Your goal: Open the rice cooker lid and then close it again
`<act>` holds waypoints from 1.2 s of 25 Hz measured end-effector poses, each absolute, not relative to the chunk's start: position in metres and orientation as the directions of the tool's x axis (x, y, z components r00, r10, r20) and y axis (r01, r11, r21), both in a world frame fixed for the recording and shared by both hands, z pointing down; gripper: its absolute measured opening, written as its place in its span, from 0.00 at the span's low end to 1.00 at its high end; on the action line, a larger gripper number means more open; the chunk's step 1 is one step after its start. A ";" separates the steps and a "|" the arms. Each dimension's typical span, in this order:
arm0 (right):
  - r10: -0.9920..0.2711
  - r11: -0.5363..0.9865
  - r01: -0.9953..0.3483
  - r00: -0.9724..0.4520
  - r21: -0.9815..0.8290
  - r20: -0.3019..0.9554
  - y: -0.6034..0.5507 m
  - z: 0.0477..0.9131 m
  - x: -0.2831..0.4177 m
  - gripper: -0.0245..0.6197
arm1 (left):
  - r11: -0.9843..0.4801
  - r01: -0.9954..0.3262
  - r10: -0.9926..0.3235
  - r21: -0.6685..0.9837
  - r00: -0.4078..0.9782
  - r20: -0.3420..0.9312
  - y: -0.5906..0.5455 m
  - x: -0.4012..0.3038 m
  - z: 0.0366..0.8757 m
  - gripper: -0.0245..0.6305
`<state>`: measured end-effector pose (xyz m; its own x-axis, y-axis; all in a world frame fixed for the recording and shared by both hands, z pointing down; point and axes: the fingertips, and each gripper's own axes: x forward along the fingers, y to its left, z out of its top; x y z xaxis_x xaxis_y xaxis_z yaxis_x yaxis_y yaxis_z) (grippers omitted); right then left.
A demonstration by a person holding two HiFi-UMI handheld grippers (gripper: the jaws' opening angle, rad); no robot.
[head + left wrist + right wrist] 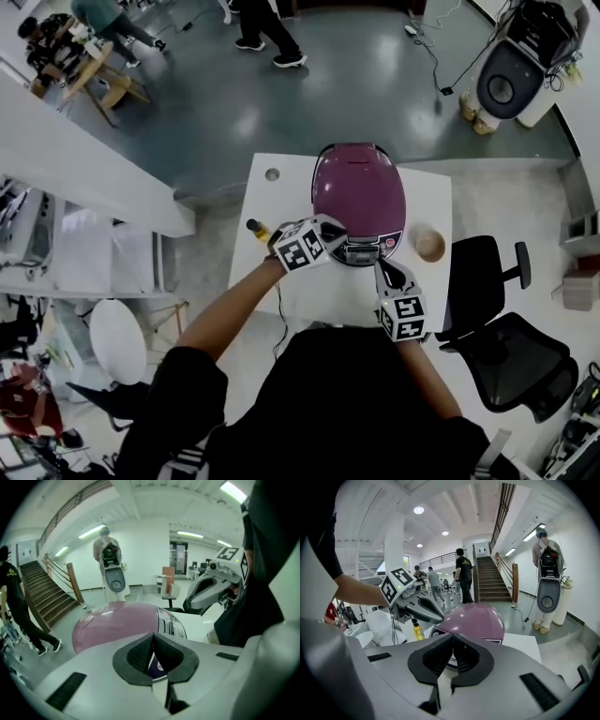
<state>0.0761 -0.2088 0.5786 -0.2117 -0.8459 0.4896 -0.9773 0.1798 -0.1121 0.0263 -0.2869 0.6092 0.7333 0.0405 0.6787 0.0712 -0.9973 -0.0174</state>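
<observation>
The left gripper (153, 638) and the right gripper (452, 641) each have their jaws pressed together on nothing. From the head view, the left tip hides the front-left edge of the rice cooker (357, 192). It sits with its lid down on the white table (281, 286), panel toward the person and length running away from them.

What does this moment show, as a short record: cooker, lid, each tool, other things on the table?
cooker: purple, on white table
lid: closed
left tool: shut, empty, by the cooker's front left
right tool: shut, empty, by the cooker's front right
also on table: cup right of cooker; yellow bottle left of it
</observation>
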 end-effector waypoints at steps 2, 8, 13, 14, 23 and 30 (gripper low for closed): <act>-0.851 0.185 -0.977 -0.215 -0.110 0.479 -0.204 0.574 0.072 0.04 | -1.000 -0.006 -0.006 -0.002 0.791 0.612 -0.284 0.015 0.593 0.04; -0.806 0.235 -0.972 -0.211 -0.029 0.553 -0.155 0.574 0.059 0.04 | -0.976 -0.156 -0.079 0.150 0.901 0.426 -0.237 -0.046 0.563 0.04; -0.835 0.186 -0.983 -0.166 -0.015 0.524 -0.135 0.560 0.072 0.04 | -0.976 -0.214 -0.174 0.050 0.893 0.416 -0.191 -0.082 0.570 0.04; -0.849 0.172 -0.985 -0.160 -0.024 0.504 -0.135 0.553 0.074 0.04 | -0.968 -0.239 -0.190 0.075 0.896 0.401 -0.180 -0.088 0.571 0.04; -0.921 0.178 -0.983 -0.149 0.049 0.360 -0.129 0.502 0.072 0.04 | -0.857 -0.497 -0.436 0.136 0.841 0.321 -0.127 -0.132 0.547 0.04; -0.950 0.169 -0.985 -0.171 -0.032 0.260 -0.069 0.478 0.089 0.04 | -0.778 -0.556 -0.526 0.293 0.831 0.181 -0.085 -0.113 0.517 0.04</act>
<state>0.0891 -0.0694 0.4781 -0.1711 -0.9503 0.2601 -0.9852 0.1687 -0.0317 -0.1133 -0.0855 0.5167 0.8312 -0.5256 0.1809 -0.5557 -0.7780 0.2930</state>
